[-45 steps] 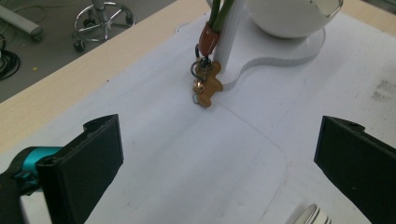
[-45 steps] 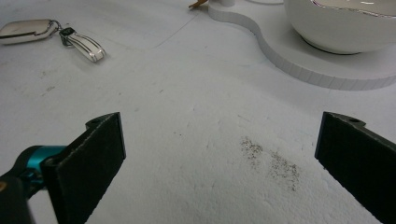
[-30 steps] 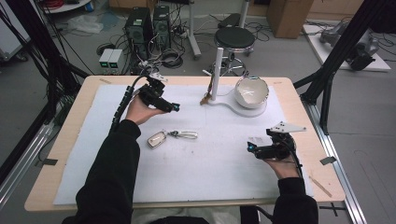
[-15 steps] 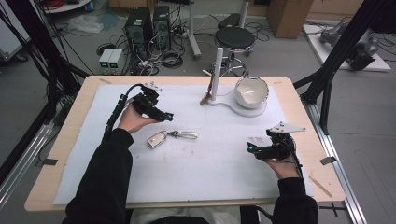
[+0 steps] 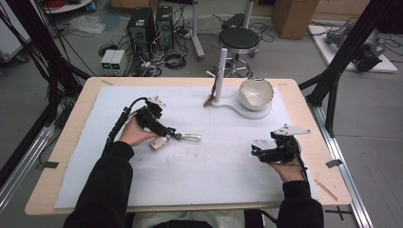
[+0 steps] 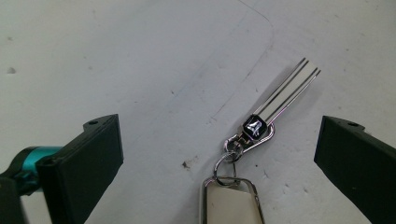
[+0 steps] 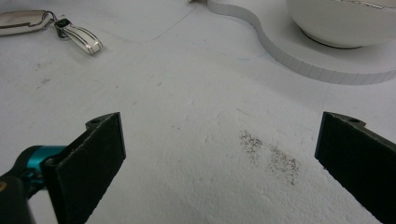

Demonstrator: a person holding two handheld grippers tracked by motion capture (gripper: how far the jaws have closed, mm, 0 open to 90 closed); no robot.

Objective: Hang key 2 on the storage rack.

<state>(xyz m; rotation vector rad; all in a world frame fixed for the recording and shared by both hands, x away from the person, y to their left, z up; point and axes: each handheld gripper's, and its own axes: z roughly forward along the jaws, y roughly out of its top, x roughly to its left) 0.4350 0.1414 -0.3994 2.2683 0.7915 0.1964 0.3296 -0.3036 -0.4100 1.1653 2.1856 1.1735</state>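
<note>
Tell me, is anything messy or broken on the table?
Nothing looks broken. The key fob and its strap lie flat and whole between the open left gripper jaws. The only odd bit is a dark gritty smudge on the white mat near the right gripper.

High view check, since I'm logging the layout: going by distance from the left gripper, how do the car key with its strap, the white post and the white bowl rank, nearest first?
1. Car key with its strap: right at the tips of the left gripper, mid-table.
2. White post: upright, farther back and to the right.
3. White bowl: beyond the post, on the same white base, far right.
</note>
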